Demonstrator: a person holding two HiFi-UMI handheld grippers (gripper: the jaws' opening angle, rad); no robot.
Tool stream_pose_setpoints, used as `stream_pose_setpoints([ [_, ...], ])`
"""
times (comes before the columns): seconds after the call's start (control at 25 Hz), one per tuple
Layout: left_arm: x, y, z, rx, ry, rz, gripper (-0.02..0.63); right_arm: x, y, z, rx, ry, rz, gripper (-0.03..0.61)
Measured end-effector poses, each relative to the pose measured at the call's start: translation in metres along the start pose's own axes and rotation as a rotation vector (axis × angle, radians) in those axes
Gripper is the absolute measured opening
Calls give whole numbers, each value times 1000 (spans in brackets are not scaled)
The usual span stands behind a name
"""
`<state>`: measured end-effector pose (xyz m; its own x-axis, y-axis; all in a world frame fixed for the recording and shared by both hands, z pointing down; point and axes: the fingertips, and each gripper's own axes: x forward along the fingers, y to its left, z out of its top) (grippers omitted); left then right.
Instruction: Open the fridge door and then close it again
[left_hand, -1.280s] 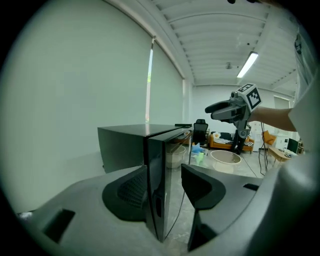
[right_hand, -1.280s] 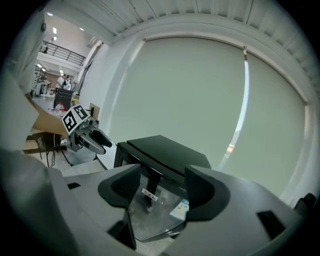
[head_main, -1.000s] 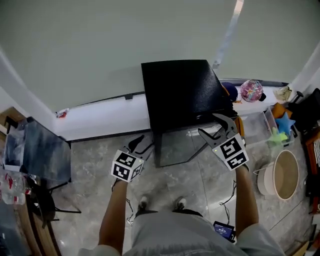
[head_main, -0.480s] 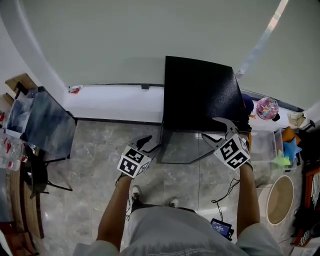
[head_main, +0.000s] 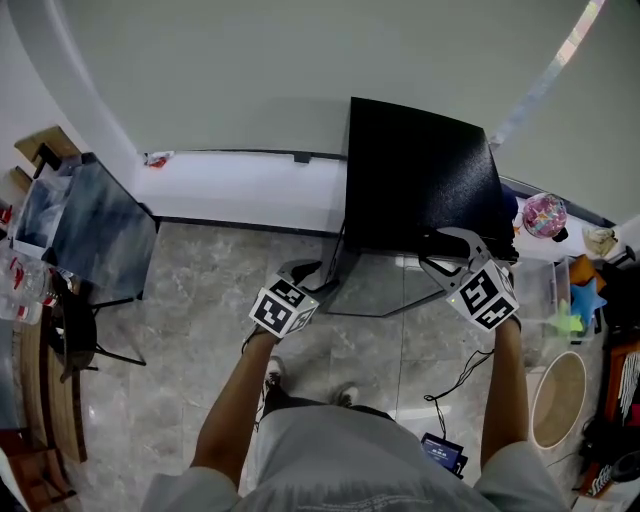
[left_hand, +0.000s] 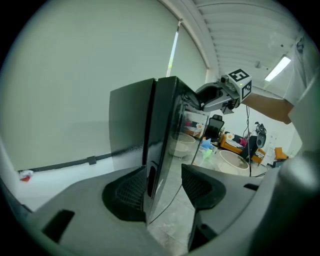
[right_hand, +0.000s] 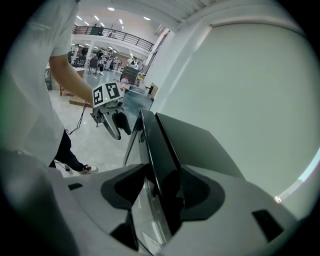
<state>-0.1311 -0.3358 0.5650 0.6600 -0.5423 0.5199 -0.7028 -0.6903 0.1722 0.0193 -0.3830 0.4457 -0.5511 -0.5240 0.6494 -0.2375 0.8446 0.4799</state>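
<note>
A small black fridge (head_main: 420, 185) stands against the wall, its glass door (head_main: 380, 285) facing me. My left gripper (head_main: 312, 270) is at the door's left edge, which runs between its open jaws (left_hand: 165, 187) close to the left pad, with a gap on the right. The right gripper (head_main: 447, 250) sits at the door's top right corner. Its jaws (right_hand: 162, 187) are closing with the dark door edge (right_hand: 155, 145) between them; I see no firm press. Each gripper shows in the other's view: right (left_hand: 212, 97), left (right_hand: 117, 125).
A dark glass-topped stand (head_main: 95, 235) is at the left by the wall. At the right are a clear bin with toys, a pink ball (head_main: 545, 215) and a round basket (head_main: 560, 400). A cable and a small black device (head_main: 440, 452) lie on the floor by my feet.
Both grippers have sunk toward the fridge's front. The right one has rolled and its jaws have narrowed over the door's top edge. The left now straddles the door's left edge.
</note>
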Motion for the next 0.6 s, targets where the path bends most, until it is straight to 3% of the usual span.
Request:
stream_pose_setpoints([
  [0.32, 30, 5, -22, -64, 40, -63, 202, 2, 1, 0, 3, -6, 15, 218],
  [0.6, 48, 4, -33, -69, 72, -110, 201, 2, 3, -1, 34, 6, 20, 219],
])
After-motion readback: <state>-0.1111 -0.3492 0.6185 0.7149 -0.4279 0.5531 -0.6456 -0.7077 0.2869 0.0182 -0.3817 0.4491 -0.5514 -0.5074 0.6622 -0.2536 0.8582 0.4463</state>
